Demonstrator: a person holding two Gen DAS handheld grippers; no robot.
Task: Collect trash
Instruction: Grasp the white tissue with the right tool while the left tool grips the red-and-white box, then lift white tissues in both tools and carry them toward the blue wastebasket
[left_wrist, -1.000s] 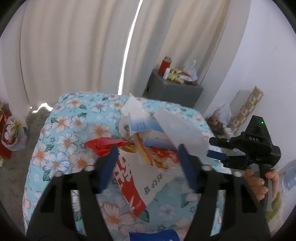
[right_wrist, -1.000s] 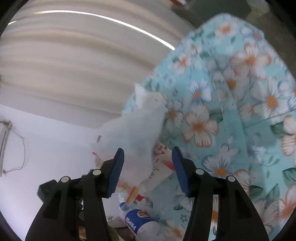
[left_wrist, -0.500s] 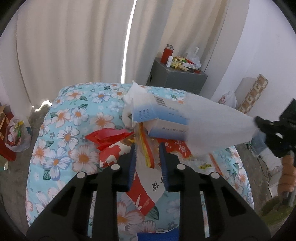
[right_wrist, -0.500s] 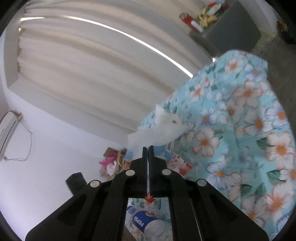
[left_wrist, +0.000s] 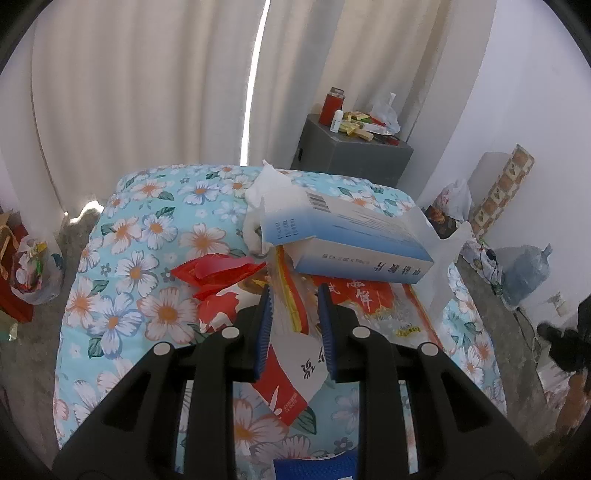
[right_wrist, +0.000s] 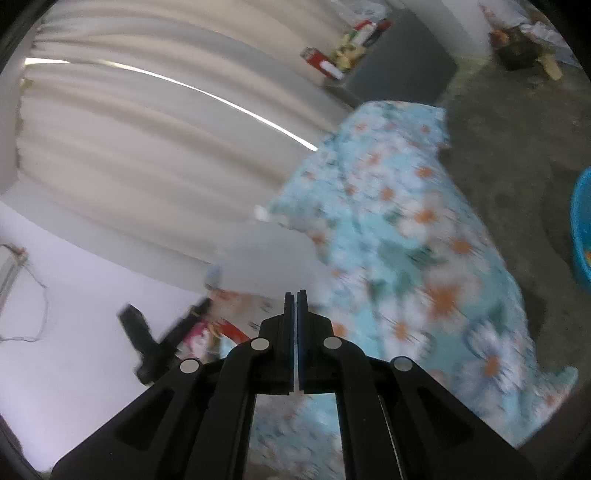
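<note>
Gripping white plastic bag (right_wrist: 266, 254), right gripper (right_wrist: 296, 295) jaws closed, blue-white box (left_wrist: 347, 236) inside.

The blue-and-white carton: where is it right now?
In the left wrist view the blue-and-white carton lies centre-right on the floral cloth, atop red wrappers, crumpled tissue behind it.

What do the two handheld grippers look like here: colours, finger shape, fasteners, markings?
Both are alike. The left gripper and right gripper have matte black angular linkage bodies with open cut-outs, round silver pivot pins, and two flat parallel fingers. The left one's pads are blue and ribbed; the right one's show only a thin blue edge. No cables or markings show. No sleeve is visible.
</note>
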